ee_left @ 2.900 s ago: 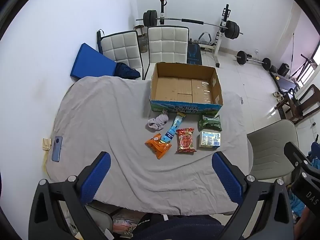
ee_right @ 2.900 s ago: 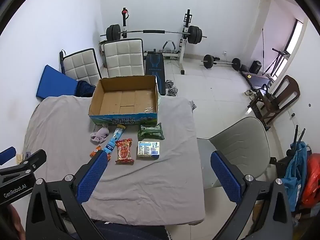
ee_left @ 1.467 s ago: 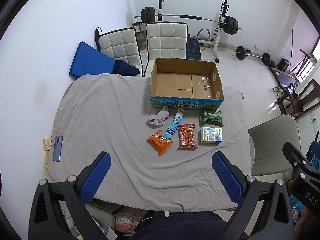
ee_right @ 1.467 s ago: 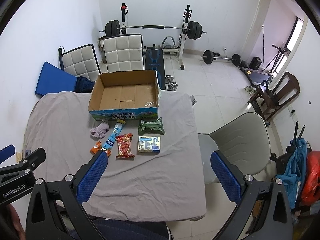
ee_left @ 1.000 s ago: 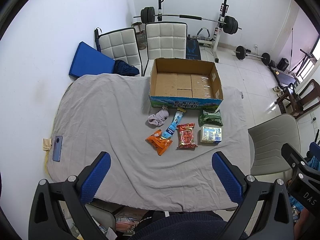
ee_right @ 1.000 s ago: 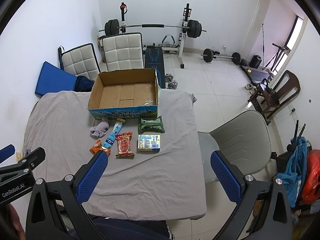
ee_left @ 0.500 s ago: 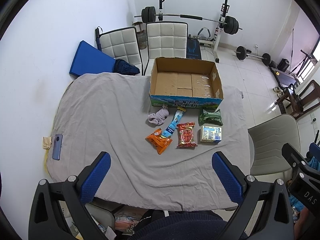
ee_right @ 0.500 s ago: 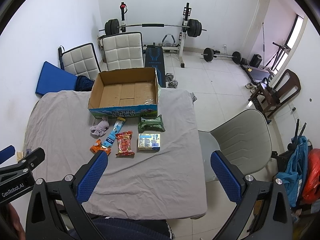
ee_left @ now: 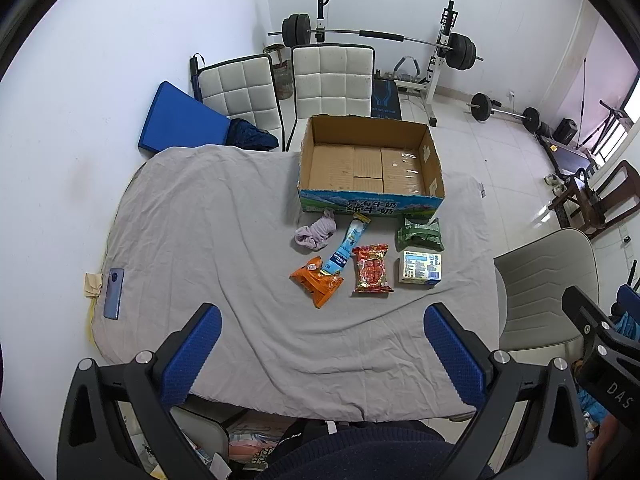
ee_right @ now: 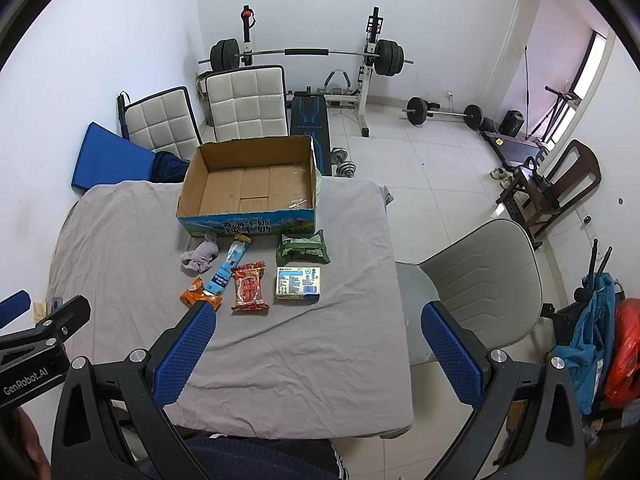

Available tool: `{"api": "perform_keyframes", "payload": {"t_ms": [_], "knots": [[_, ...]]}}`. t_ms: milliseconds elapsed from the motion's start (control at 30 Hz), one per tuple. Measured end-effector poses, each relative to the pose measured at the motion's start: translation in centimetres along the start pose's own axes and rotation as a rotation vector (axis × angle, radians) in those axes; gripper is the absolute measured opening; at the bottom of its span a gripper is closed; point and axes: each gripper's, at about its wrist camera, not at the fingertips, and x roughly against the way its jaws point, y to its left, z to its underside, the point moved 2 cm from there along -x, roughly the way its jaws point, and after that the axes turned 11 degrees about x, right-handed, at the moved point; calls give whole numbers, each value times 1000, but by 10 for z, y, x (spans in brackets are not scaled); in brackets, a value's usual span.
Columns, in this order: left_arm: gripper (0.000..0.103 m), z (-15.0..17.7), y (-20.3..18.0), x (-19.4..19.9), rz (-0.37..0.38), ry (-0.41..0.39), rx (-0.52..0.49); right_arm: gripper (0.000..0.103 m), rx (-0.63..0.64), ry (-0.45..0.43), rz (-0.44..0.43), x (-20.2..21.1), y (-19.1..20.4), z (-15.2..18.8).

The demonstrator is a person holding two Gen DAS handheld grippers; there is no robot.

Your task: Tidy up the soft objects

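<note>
An empty cardboard box (ee_left: 370,164) (ee_right: 248,184) stands at the far side of the grey-covered table (ee_left: 200,220) (ee_right: 120,240). In front of it lie a lilac sock (ee_left: 314,234) (ee_right: 199,257), a blue stick packet (ee_left: 348,246) (ee_right: 232,266), an orange snack bag (ee_left: 317,280) (ee_right: 195,292), a red snack bag (ee_left: 372,274) (ee_right: 249,286), a green pack (ee_left: 420,234) (ee_right: 303,248) and a white-blue pack (ee_left: 421,267) (ee_right: 299,283). My left gripper (ee_left: 324,352) and right gripper (ee_right: 320,350) are both open and empty, high above the table's near edge.
A phone (ee_left: 113,294) lies at the table's left edge. A grey chair (ee_left: 548,288) (ee_right: 476,280) stands right of the table. Two white padded chairs (ee_left: 332,80), a blue mat (ee_left: 180,120) and a barbell rack (ee_right: 304,54) stand behind.
Both grippers drifted slightly; the view shifted a little, with the box and items sitting marginally higher than 2.9 s ago. Nothing on the table moved.
</note>
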Motion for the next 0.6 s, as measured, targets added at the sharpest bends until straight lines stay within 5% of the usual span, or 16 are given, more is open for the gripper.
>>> {"api": "perform_keyframes", "payload": {"t_ms": [600], "knots": [[103, 2, 2, 3, 5, -4, 7, 103, 10, -13, -5, 1, 4, 1]]}}
